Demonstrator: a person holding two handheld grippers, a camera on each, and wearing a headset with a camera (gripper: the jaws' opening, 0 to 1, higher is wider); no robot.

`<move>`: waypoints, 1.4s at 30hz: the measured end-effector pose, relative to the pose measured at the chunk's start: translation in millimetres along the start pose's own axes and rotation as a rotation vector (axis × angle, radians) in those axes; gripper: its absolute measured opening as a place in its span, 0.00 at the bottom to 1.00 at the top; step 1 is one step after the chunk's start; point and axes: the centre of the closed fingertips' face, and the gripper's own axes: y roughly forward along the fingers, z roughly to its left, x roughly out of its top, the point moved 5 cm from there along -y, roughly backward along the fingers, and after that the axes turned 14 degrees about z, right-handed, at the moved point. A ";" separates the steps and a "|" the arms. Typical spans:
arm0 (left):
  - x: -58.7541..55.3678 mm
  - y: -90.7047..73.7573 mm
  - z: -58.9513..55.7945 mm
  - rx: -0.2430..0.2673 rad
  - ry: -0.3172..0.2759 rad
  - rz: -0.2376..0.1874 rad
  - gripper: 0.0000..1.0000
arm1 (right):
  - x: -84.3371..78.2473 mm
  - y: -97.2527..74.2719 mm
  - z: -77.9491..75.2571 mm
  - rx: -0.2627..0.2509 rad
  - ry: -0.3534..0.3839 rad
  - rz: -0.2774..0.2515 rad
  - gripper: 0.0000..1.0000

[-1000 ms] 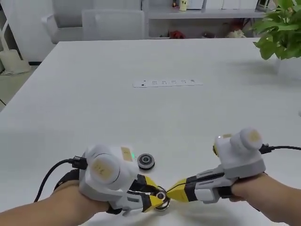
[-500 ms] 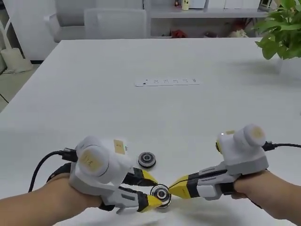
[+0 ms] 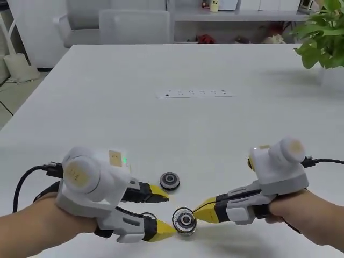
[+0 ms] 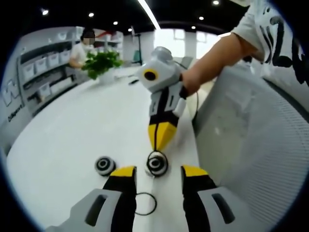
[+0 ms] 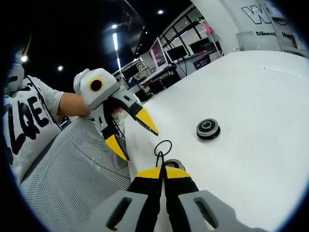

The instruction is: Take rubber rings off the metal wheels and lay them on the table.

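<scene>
Left claw (image 3: 169, 213) released; right claw (image 3: 196, 215) clenched against wheel (image 3: 184, 220), hold unclear. Near worktop (image 3: 215, 134) edge: a slip could send the wheel off.

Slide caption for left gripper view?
Left gripper open, rubber ring on the table between its fingers; shut right gripper touches one metal wheel, second wheel beside.

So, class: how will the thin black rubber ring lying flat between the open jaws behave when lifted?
Probably floppy: the rubber ring is a very thin loop and may sag from one pinch. Likely very light, so it could cling to a jaw. Lying flat on the table, it shouldn't roll, unlike the metal wheel nearby.
</scene>
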 end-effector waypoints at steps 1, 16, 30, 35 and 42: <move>-0.5 -1.3 0.3 0.001 -0.002 -0.001 0.38 | 1.0 -0.1 0.5 0.001 -0.001 0.000 0.00; -18.7 -26.6 6.5 0.046 -0.046 -0.010 0.47 | 16.9 3.2 11.5 0.025 -0.032 0.002 0.00; -37.6 -38.3 7.7 0.074 -0.072 -0.003 0.53 | 33.9 18.0 16.0 0.042 -0.057 0.007 0.00; -43.5 -42.3 8.6 0.086 -0.087 -0.003 0.54 | 37.2 27.9 17.8 0.051 -0.066 0.024 0.00; -52.0 -47.4 8.0 0.102 -0.105 0.004 0.57 | 40.5 37.1 14.8 0.055 -0.065 0.037 0.00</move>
